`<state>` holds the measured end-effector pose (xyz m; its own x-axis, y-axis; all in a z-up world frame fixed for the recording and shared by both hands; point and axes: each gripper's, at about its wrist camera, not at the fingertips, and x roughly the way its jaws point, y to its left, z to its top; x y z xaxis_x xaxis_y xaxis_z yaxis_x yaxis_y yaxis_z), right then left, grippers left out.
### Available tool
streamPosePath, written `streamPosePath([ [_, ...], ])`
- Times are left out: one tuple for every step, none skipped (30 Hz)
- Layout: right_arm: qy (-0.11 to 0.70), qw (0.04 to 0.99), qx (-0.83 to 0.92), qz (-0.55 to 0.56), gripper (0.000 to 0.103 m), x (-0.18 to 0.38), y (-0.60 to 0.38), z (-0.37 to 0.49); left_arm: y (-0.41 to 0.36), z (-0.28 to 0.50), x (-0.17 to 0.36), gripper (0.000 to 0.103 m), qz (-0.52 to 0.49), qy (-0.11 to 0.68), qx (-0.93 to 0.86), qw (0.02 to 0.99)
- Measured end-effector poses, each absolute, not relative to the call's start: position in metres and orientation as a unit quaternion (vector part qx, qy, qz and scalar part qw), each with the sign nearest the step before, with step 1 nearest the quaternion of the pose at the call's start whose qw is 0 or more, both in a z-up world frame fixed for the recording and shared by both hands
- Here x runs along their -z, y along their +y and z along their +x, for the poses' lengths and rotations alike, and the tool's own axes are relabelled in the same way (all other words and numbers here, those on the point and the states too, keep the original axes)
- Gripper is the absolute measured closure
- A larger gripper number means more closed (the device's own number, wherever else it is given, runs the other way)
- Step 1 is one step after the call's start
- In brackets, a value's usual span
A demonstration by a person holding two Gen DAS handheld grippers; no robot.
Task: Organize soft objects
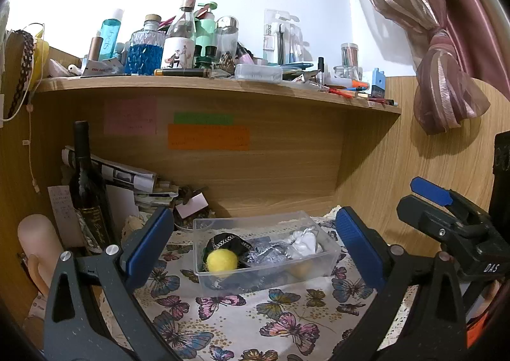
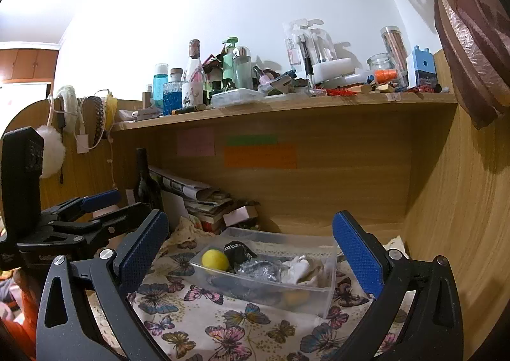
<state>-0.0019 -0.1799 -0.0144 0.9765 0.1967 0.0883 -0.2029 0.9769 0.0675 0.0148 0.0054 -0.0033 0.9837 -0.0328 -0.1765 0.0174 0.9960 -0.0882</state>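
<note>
A clear plastic bin (image 1: 331,260) (image 2: 328,289) stands on the butterfly-print cloth (image 1: 242,322) (image 2: 197,322). In it lie a yellow felt ball (image 1: 222,260) (image 2: 215,260), a black item with a chain trim (image 1: 228,240) (image 2: 239,249), a silvery crumpled piece (image 1: 271,252) (image 2: 259,270) and a white soft piece (image 1: 304,243) (image 2: 298,267). My left gripper (image 1: 255,248) is open and empty, in front of the bin. My right gripper (image 2: 250,252) is open and empty, also facing the bin. Each gripper shows at the edge of the other's view.
A dark wine bottle (image 1: 87,189) (image 2: 146,182) and stacked papers (image 1: 127,176) (image 2: 197,192) stand at the back left. A cluttered wooden shelf (image 1: 216,83) (image 2: 287,106) hangs above. A wooden side panel (image 2: 452,201) closes the right. A pink curtain (image 1: 446,42) hangs top right.
</note>
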Motion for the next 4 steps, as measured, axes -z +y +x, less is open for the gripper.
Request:
streamPosePath([
  [-0.039,0.993,-0.101,0.038,0.000,0.0148,-0.1801,-0.0008,0.0053,0.0149,0.0035,0.000,-0.043,0.090,0.013,0.995],
  [-0.038,0.993,-0.102,0.039,0.000,0.0151,-0.1807,0.0005,0.0051,0.0149,0.0039,0.000,-0.043,0.091,0.014,0.995],
  [-0.036,0.993,-0.102,0.039,0.000,0.0156,-0.1812,0.0018,0.0060,0.0155,0.0039,0.000,-0.043,0.091,0.015,0.995],
  [-0.036,0.993,-0.103,0.039,0.000,0.0161,-0.1818,0.0025,0.0057,0.0159,0.0042,0.000,-0.043,0.093,0.015,0.995],
])
